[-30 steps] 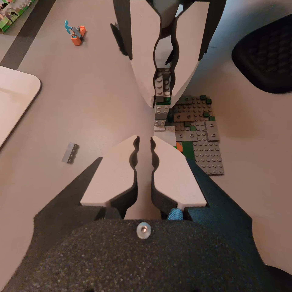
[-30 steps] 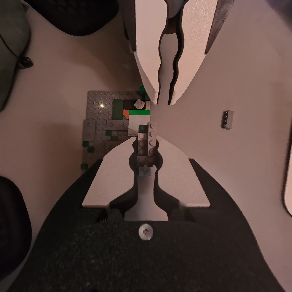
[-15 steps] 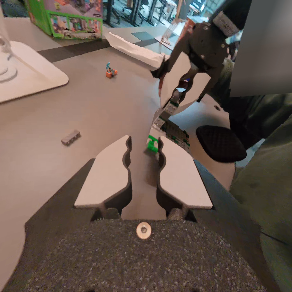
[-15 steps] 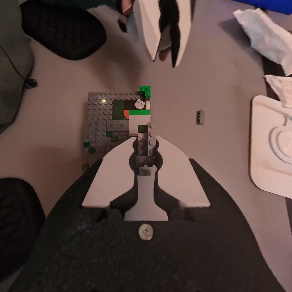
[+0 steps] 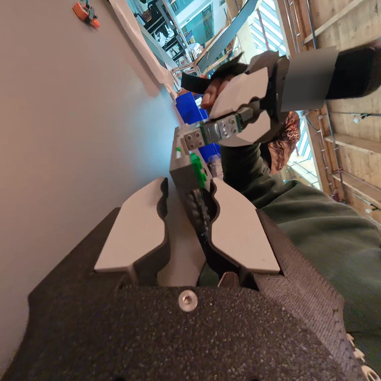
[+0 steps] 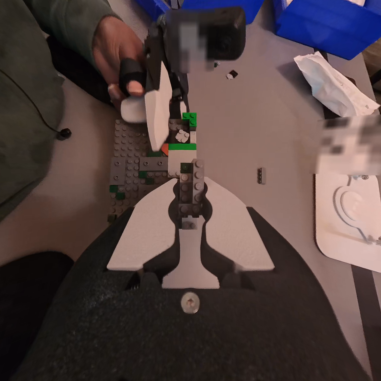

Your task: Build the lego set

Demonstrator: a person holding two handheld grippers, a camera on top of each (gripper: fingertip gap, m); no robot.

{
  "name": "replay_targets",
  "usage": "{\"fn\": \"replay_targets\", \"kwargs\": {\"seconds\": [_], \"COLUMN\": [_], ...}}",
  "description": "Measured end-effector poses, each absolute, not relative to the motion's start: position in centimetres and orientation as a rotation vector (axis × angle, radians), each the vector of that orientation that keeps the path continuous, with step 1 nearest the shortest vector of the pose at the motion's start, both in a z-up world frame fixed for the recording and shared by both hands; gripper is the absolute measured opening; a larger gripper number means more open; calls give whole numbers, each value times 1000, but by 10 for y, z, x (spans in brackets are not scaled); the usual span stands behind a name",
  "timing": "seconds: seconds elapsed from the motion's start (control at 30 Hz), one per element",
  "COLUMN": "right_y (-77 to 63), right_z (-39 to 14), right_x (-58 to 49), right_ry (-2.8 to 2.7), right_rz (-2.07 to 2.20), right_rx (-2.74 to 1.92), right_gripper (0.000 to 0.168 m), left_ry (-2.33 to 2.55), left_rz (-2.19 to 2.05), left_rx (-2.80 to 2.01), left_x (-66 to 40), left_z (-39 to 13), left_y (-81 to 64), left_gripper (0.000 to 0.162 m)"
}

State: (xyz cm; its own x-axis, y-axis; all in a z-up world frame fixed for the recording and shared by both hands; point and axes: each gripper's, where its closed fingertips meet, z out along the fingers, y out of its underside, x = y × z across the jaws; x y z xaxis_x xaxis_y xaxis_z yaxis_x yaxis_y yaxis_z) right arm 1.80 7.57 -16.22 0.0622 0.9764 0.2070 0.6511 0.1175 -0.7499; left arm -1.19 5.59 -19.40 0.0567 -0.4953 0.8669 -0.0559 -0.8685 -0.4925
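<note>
Item: grey stacked-brick column (image 6: 190, 191), part of a Lego build in progress. Held by the right gripper (image 6: 190, 185), jaws clamped on the column's sides. The column hangs over the near right corner of the grey baseplate (image 6: 125, 144); whether it touches the light grey block beneath cannot be told.

Item: baseplate, flat on the grey worktop (image 6: 237, 127), carrying green (image 6: 190, 118), orange and grey pieces along its right edge.

Item: left gripper (image 5: 188, 183), tipped on its side, jaws apart and straddling the baseplate's edge near the bright green corner piece; not seen pressing on it.

Loose stock: one small grey brick (image 6: 260, 175) on the worktop, well right of the baseplate; a small orange assembly (image 5: 86, 13) far off.

Step in hand, judged: seating the column on the build while the other gripper steadies the plate.

Next move, judged: the left jaws to close on the plate's edge, then the column lined up stud to stud and pressed straight down.
</note>
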Motion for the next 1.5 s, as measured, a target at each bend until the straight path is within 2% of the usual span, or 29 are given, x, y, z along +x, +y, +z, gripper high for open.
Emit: {"fn": "replay_targets", "kwargs": {"seconds": [0.03,0.23,0.67,0.83,1.1,1.23,1.5], "right_y": [74,68,59,60,63,57,35], "right_z": [-162,-167,-177,-182,-186,-182,-196], "right_x": [15,6,1,1,5,9,20], "right_ry": [-1667,-1709,-1830,-1840,-1836,-1844,-1835], "right_rz": [558,535,554,595,676,783,1123], "right_rx": [-1602,-1593,-1637,-1650,-1693,-1738,-2035], "right_gripper": [17,17,20,26,26,36,66], "left_ry": [533,463,74,21,33,114,262], "left_rz": [-1892,-1997,-2165,-2164,-2133,-2056,-2006], "left_rx": [-2013,-2039,-2194,-2234,-2273,-2302,-2373], "left_x": [-10,-7,-6,-6,-5,-6,-4], "left_z": [-195,-200,-213,-221,-228,-234,-240], "left_y": [56,50,36,36,38,36,20], "left_gripper": [35,10,7,7,7,7,6]}}
